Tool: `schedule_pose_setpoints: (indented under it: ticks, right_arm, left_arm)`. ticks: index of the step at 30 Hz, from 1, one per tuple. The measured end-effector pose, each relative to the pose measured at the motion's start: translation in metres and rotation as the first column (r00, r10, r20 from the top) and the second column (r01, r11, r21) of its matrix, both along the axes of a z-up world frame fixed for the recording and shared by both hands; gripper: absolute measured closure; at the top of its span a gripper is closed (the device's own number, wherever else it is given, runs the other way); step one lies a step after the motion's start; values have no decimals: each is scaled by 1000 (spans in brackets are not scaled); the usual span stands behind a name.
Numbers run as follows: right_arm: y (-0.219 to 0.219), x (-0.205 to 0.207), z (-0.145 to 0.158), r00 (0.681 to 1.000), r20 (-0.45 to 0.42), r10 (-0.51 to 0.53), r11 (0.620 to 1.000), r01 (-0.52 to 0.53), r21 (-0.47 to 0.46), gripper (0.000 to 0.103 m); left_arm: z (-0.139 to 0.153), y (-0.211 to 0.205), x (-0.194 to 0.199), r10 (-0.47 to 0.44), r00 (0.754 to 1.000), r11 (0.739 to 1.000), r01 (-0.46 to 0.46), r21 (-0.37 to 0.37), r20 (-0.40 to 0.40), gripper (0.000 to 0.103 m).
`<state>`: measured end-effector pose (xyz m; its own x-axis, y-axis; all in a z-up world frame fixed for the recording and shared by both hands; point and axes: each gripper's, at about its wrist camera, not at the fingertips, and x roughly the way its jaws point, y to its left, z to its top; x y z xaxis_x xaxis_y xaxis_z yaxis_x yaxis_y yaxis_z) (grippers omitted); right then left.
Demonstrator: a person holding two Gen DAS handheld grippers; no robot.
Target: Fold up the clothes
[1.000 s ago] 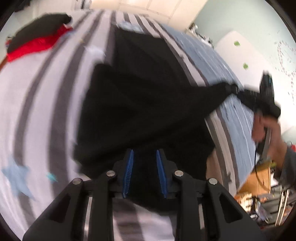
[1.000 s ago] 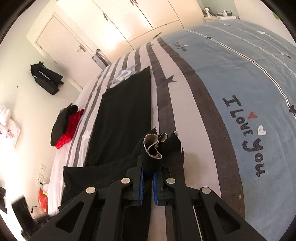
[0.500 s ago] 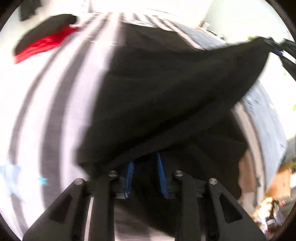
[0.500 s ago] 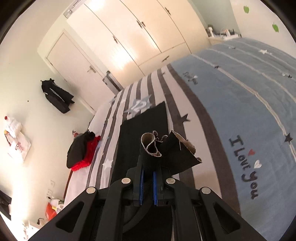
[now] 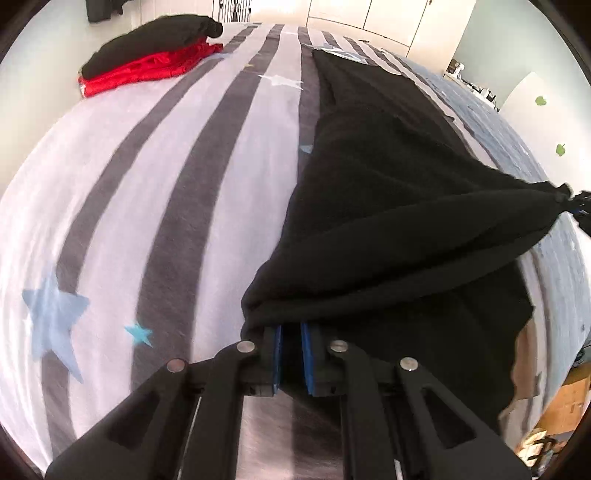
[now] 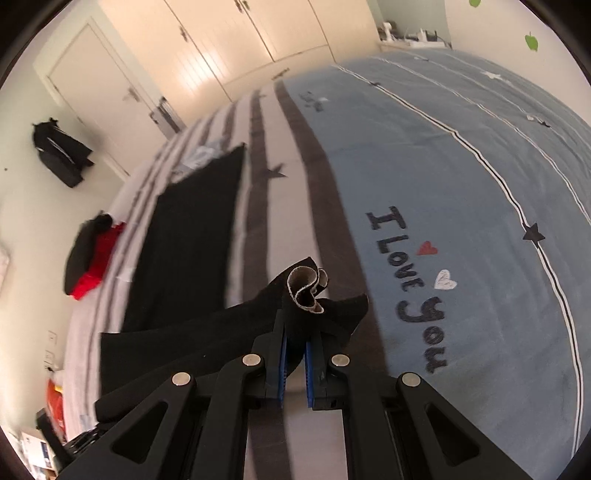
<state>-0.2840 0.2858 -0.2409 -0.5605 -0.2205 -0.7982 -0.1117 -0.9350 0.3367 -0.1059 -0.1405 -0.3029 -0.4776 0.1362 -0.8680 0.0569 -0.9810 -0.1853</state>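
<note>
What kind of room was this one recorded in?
Most likely a bedroom in a home. The work surface is a bed with a striped, star-printed cover reading "I Love You", tall wardrobe doors line the far wall, and folded clothes are piled on the bed.

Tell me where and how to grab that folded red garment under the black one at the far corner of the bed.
Grip the red garment at its near long edge, where the stacked layers peek out from under the black garment. Come in low from the striped bed cover side, jaws pinching top to bottom. The black piece covers the rest, so it may slide off when you lift.
</note>
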Motion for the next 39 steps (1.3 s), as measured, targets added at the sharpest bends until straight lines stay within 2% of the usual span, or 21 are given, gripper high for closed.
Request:
schedule_pose_setpoints:
  ticks: [4, 7, 9, 14, 17, 19, 21, 22, 24, 27, 31, 35, 39]
  right_arm:
    - [9, -24, 5, 1000, -29, 9, 1000, -8, 28, 96]
    - [14, -37, 12, 998, -49, 33, 999, -31, 43, 96]
    - [16, -45, 6, 998, -22, 53, 997, -52, 59, 96]
    - [24, -39, -23, 997, 62, 54, 997, -57, 61, 96]
    - [31, -26, -39, 994, 104, 28, 998, -33, 45, 96]
    - [31, -20, -48, 990, 134, 30, 998, -36, 47, 95]
    - [30, -16, -56, 985, 170, 42, 997, -53, 60, 89]
    - [30, -14, -59, 982, 185, 43, 996, -57, 67, 89]
    - [31, -9, -61, 977, 209, 38, 995, -56, 82, 82]
    - [31, 5, -56, 976, 216, 15, 995, -36, 97, 80]
    - [10, 24, -36, 987, 159, 36, 994, -53, 98, 80]
    - [-30, 27, -23, 990, 104, 93, 996, -94, 3, 73]
    - [-84, 13, -24, 983, 71, 171, 982, -164, -95, 73]
  left_arm:
    - [7, 6, 0, -3, 1000, 1000, 3, 17, -13, 94]
    - [3, 8, 8, 1, 1000, 1000, -1, -4, -4, 94]
    - [-1, 0, 17, 14, 1000, 1000, -14, -8, 18, 94]
    - [-11, -8, 6, 27, 999, 999, -26, -25, 28, 96]
    - [0, -5, 10, -13, 999, 999, 15, -42, 53, 96]
    - [14, -9, 23, -28, 997, 999, 30, -27, 66, 95]
    - [28, -12, 36, -49, 997, 999, 49, -4, 67, 95]
    - [36, -15, 43, -58, 996, 998, 58, -7, 63, 95]
    - [49, -19, 51, -60, 997, 998, 61, -8, 44, 95]
    - [57, -20, 27, -40, 999, 999, 40, 19, -13, 93]
    - [51, -2, -26, -66, 994, 997, 70, 36, -83, 93]
    - [33, 36, -69, -165, 984, 978, 172, 115, -64, 93]
    - [15, 75, -64, -288, 958, 947, 284, 148, 3, 93]
